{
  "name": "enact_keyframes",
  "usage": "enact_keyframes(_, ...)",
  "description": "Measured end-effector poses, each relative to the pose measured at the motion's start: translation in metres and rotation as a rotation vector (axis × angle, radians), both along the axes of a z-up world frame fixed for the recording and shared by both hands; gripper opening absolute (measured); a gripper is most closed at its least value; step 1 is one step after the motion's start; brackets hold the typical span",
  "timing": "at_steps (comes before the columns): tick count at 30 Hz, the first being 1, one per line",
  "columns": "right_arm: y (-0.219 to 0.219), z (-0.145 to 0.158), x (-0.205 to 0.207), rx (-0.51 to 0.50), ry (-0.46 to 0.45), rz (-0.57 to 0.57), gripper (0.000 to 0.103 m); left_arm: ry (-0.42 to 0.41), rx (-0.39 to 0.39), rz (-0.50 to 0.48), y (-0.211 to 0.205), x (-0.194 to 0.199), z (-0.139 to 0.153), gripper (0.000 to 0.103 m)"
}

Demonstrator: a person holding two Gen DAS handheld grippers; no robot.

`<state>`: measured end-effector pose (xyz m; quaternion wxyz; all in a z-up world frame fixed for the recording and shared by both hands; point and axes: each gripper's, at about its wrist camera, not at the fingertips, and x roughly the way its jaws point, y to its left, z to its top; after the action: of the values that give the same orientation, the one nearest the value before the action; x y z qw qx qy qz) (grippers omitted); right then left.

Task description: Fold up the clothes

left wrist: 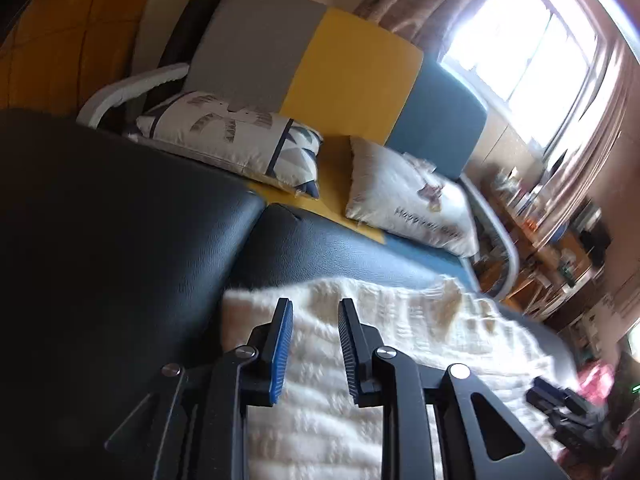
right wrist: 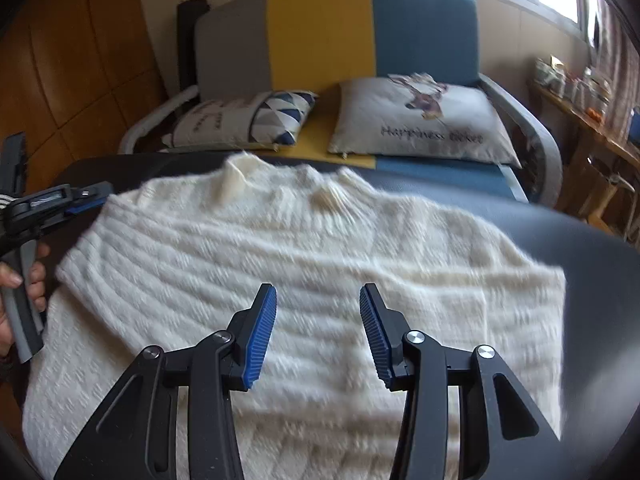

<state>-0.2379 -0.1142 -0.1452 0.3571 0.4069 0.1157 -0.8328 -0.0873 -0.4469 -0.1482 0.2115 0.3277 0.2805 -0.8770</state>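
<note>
Cream sweater [right wrist: 304,264] flat; collar away, long axis crosswise

Sweater [right wrist: 304,264] spread flat on the surface [right wrist: 592,320], collar toward the far edge. Beyond that edge, a sofa [right wrist: 424,24] bearing two cushions side by side: left cushion [right wrist: 244,120], right cushion [right wrist: 420,116]. Left tool [right wrist: 86,196] at the sweater's left edge; right tool [right wrist: 318,300] above its near middle.
</note>
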Motion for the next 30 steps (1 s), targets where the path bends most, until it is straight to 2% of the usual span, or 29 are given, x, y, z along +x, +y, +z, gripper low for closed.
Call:
enact_keyframes(2,-0.002,-0.005,-0.007,0.019,-0.004,-0.009,0.047,-0.072,-0.007,-0.004,-0.006,-0.013,-0.009,0.023)
enact_keyframes(6,-0.003,-0.011,-0.017,0.032,-0.012,-0.014,0.047,-0.130,-0.097,-0.043,0.003,-0.023,-0.011,0.023)
enact_keyframes(12,-0.001,-0.008,-0.028,0.052,-0.007,-0.024,0.047,-0.090,-0.153,-0.077,0.024,-0.029,0.009,0.025)
enact_keyframes(16,0.003,-0.011,-0.041,0.062,-0.011,-0.053,0.048,-0.210,-0.209,-0.116,0.037,-0.051,-0.011,0.026)
enact_keyframes(18,0.005,-0.012,-0.048,0.066,-0.013,-0.067,0.051,-0.221,-0.253,-0.121,0.043,-0.054,-0.013,0.026)
enact_keyframes(22,0.008,-0.010,-0.057,0.074,-0.012,-0.086,0.052,-0.214,-0.267,-0.120,0.045,-0.053,-0.007,0.026)
enact_keyframes(27,0.001,0.008,-0.061,0.099,0.052,-0.059,0.052,-0.208,-0.297,-0.123,0.048,-0.054,-0.002,0.026)
enact_keyframes(30,0.001,0.000,-0.079,0.145,0.047,-0.104,0.052,-0.250,-0.314,-0.137,0.053,-0.062,-0.011,0.026)
